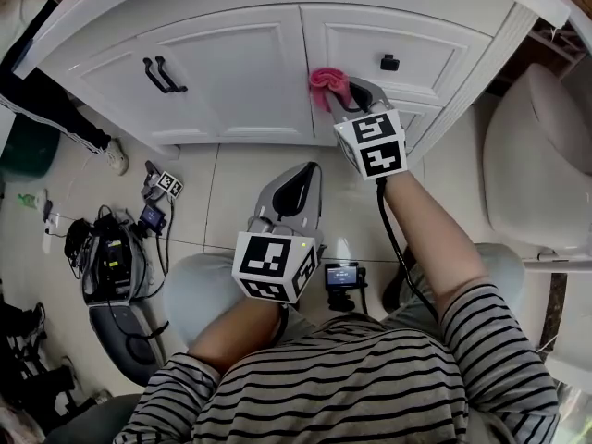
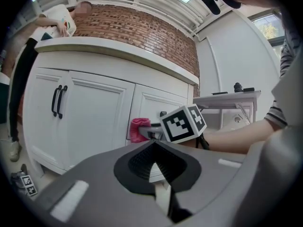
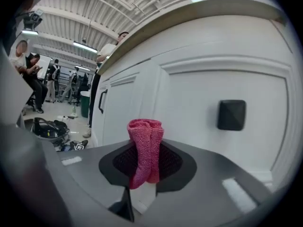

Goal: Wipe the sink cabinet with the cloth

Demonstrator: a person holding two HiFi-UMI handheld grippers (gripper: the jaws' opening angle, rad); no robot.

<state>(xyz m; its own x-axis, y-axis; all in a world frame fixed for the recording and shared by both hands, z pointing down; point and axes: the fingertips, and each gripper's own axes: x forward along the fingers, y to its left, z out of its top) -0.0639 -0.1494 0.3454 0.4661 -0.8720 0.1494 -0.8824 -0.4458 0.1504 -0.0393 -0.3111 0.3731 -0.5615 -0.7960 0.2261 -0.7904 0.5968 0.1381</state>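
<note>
Wiping, by the look of it, only partly under way at best: shows no streak, sheen or damp patch anywhere on the white sink cabinet (image 1: pixel 231 72) (no part visibly cleaner than another), so cannot credit any panel as done. Seems to leave the whole front to cover: the doors with the black handles (image 1: pixel 162 74), the drawer front (image 1: pixel 421 49) with its black knob (image 1: pixel 389 62), and the frame between them.

Has the pink cloth (image 1: pixel 328 83) clamped between the jaws of the right gripper (image 1: pixel 344 98), up at the vertical strip between the right-hand door and the drawer column, just left of the knob. Looks to be at the cabinet face or only just off it; cannot confirm contact from either view.

Comes bunched into a narrow roll, not spread flat. Runs its long axis along the jaws, with the rounded free end poking out past the tips toward the cabinet front and the other end pinched down in the throat of the jaws. Offers only a small nose to the panel, so probably calls for many passes, or a re-fold to present more surface.

Holds the left gripper (image 1: pixel 294 185) low and well apart from the cabinet, out above the knees, jaws together on nothing.
</note>
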